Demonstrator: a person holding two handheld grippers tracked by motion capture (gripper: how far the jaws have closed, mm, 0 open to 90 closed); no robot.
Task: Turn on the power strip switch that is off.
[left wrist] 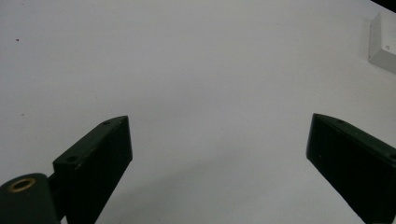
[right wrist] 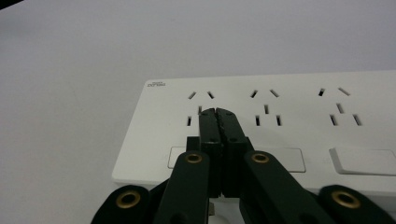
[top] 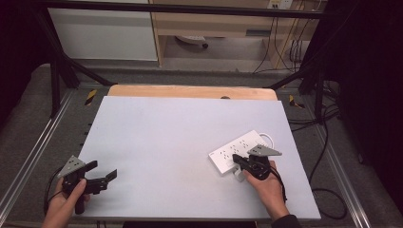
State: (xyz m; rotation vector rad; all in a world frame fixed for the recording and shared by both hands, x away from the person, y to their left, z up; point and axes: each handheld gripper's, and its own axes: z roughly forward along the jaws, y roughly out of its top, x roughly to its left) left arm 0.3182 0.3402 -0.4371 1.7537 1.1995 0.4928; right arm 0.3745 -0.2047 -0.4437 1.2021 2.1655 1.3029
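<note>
Strip [top: 237,149] flat on the bench [top: 157,137], near the right edge on the person's side, white cord [top: 269,137] looping off its far end. Right hand-held gripper [top: 237,161] low over the strip's near end, jaws pressed together with nothing visibly between them. In the right gripper view, tips [right wrist: 217,112] lying over the first socket group [right wrist: 201,95], with the end switch [right wrist: 175,157] mostly hidden beneath the jaws. Cannot tell whether touching the plastic or just above it.

Left hand-held gripper [top: 105,170] near the bench's near left corner, well apart from the strip, jaws spread wide [left wrist: 217,123] and empty, aimed across bare bench toward the strip's corner [left wrist: 384,44].

Probably a press on that end switch, or a nudge of the strip.

- Press with jaws closed, as one blunt tip, straight down rather than at a slant, to avoid skating across the smooth face.
- Aim for the switch itself, clear of the socket slots, where a tip could catch.
- Go gently: the strip is light and loose on a slick surface, likely to slide or tip at its near edge.
- If it shifts, bring the left one across to brace the far side.
</note>
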